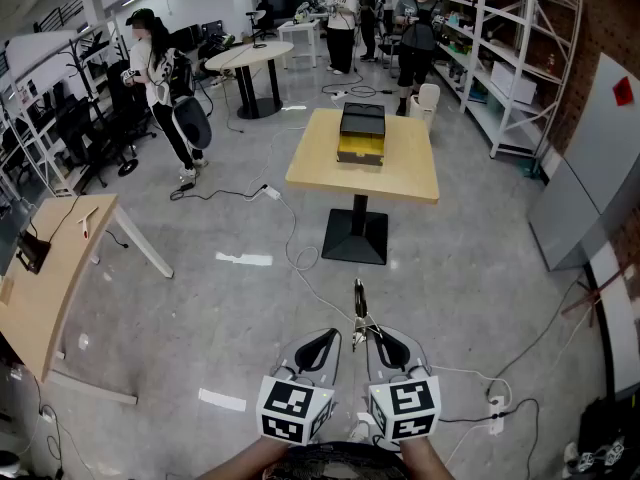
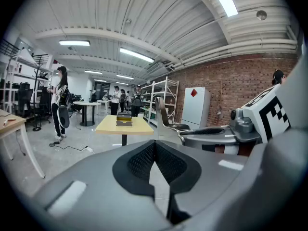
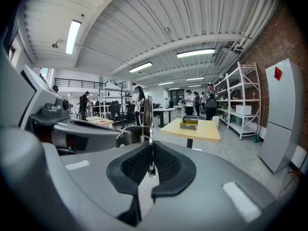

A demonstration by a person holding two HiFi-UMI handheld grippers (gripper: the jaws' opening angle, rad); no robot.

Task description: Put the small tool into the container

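My right hand-held gripper (image 3: 150, 163) is clamped on the small tool (image 1: 360, 308). The left hand-held gripper (image 2: 154, 163) is closed and empty. The container (image 1: 361, 134) sits on the surface (image 1: 405, 168) well ahead, so I judge the carrying and dropping in are not yet done.

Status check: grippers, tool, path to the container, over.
Left gripper shut, empty. Right gripper shut on small tool. Container on yellow table ahead. Cable lies across floor between.

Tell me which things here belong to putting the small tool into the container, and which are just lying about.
Job in hand: small tool, clamped between the jaws of the right gripper; container, sitting on the square table.
Just lying about: round table, shelving, wooden desk, tall cabinet.
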